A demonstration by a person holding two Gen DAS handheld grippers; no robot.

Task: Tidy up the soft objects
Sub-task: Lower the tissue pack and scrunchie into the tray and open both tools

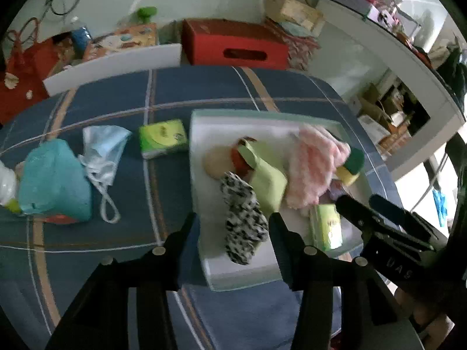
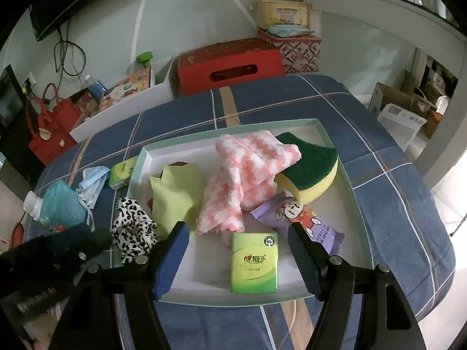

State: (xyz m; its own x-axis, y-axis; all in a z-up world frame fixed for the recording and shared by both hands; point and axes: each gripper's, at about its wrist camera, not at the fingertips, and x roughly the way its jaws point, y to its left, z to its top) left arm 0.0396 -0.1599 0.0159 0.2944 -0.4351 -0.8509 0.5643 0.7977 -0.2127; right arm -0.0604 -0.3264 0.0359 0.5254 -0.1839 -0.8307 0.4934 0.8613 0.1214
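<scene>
Hovering over tray (image 2: 354, 192) | left gripper (image 1: 233, 227) half open, empty, spotted cloth (image 1: 243, 218) lying loose between its jaws, long axis running away from them | right gripper (image 2: 238, 250) wide, empty, tissue pack (image 2: 254, 262) lengthwise between its jaws | mask (image 1: 102, 151) nearer left

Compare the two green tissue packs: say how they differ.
The near tissue pack lies inside the white tray, between the right gripper's open jaws; the far tissue pack lies outside on the blue cloth, beside the face mask. Both show matching green wrappers, lying flat.
</scene>
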